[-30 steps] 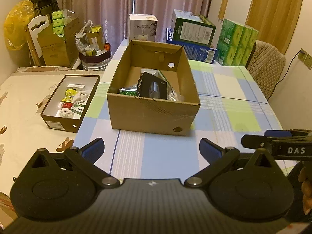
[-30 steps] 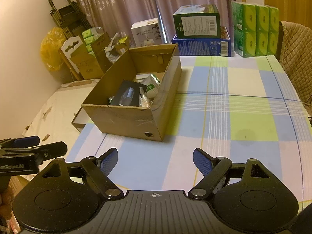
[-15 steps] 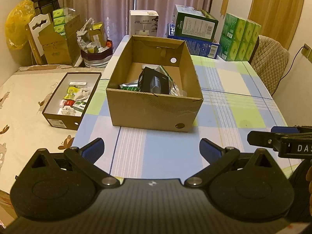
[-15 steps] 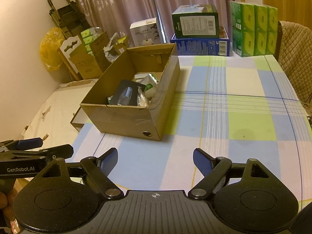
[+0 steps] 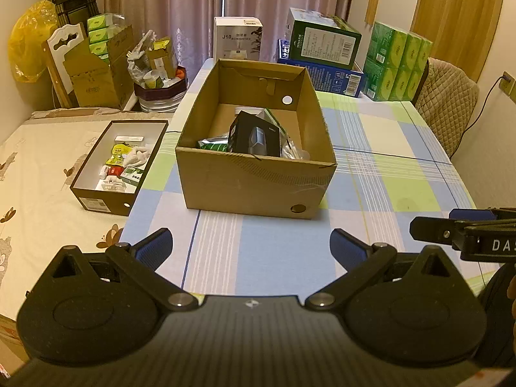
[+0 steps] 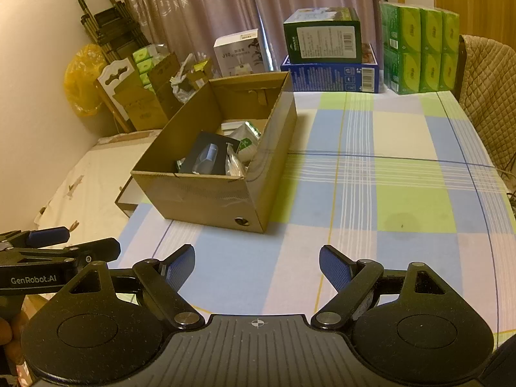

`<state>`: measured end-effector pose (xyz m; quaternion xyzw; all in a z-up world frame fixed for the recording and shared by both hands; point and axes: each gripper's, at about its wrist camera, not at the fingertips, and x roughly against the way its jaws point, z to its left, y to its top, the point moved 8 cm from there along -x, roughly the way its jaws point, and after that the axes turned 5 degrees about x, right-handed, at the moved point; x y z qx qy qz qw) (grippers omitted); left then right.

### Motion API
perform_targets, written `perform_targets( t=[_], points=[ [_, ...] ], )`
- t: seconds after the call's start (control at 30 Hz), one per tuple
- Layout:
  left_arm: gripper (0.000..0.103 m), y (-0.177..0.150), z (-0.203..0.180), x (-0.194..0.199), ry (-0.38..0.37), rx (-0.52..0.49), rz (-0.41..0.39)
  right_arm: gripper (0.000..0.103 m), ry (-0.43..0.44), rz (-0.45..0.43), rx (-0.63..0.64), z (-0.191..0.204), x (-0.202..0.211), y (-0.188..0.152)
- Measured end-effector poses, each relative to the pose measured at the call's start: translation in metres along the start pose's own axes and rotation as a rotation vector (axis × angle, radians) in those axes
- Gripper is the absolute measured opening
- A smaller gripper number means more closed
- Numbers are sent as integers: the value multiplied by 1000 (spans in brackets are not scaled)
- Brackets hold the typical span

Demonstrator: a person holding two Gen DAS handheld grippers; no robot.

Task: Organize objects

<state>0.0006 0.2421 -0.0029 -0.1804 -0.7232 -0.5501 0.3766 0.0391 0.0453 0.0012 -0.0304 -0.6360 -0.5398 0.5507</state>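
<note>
**Left wrist view: both grippers backing off from the filled box**

Table fills more of the frame than a second ago. The cardboard box sits farther off, black packet and pouches inside. Left gripper and right gripper are both spread wide, empty; sorting looks about finished.

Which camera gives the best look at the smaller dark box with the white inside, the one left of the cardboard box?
The left wrist view. There the small dark box is seen whole, open side up, with packets inside. In the right wrist view only a corner of it shows behind the cardboard box.
</note>
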Motion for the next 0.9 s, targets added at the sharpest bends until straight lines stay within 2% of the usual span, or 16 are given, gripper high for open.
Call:
perform_targets(
  t=[0.37, 0.63, 0.9],
  points=[
    [102, 1, -1, -1, 0, 0, 5, 82, 1, 1, -2, 1, 0, 0],
    [102, 1, -3, -1, -40, 16, -2, 82, -1, -3, -5, -1, -1, 0],
    [102, 2, -6, 1, -45, 13, -8, 82, 0, -5, -9, -3, -1, 0]
  ],
)
